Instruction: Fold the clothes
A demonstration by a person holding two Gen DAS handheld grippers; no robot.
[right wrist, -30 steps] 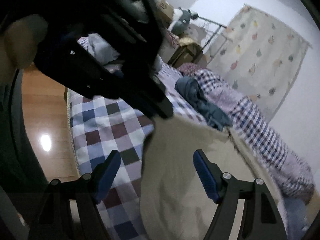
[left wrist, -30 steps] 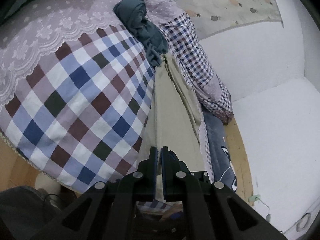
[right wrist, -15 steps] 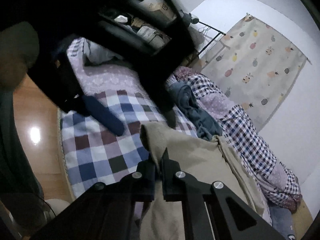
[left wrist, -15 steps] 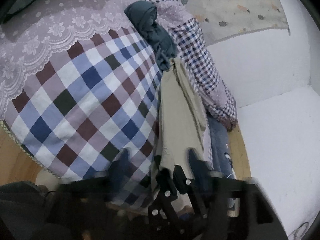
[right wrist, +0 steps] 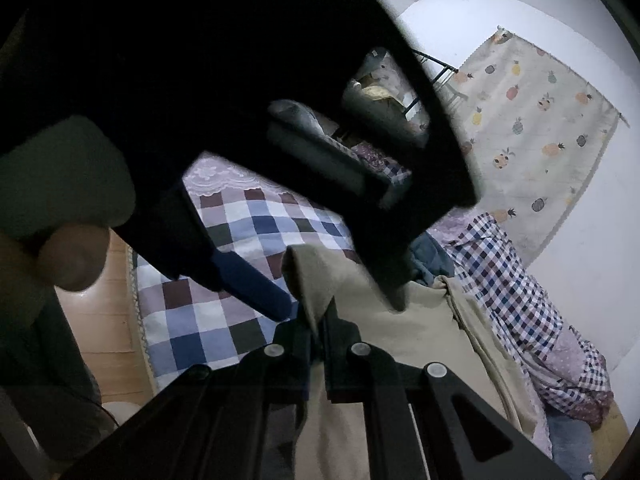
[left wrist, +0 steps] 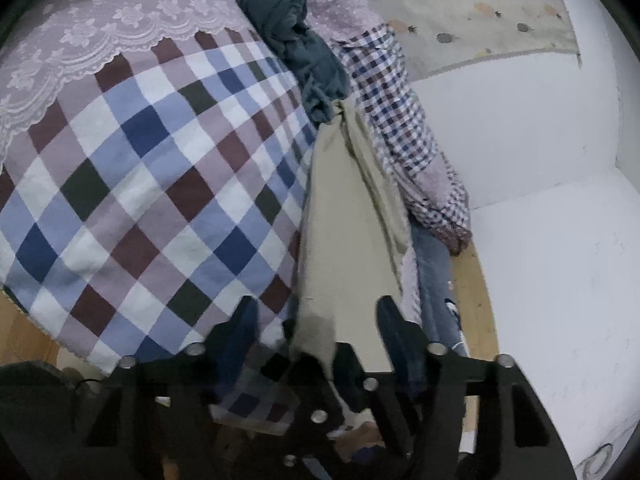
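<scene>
Right tongs (right wrist: 318, 320) clenched on beige garment (left wrist: 344, 240) corner, lower centre. Left tongs (left wrist: 316, 320) released, fingers straddling the garment's edge over checkered bed (left wrist: 160, 184).

Both wrist views look close along the checked bed (left wrist: 152, 184), sharing it.

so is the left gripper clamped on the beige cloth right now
No, the left gripper is open, its blue fingers apart on either side of the beige garment.
</scene>
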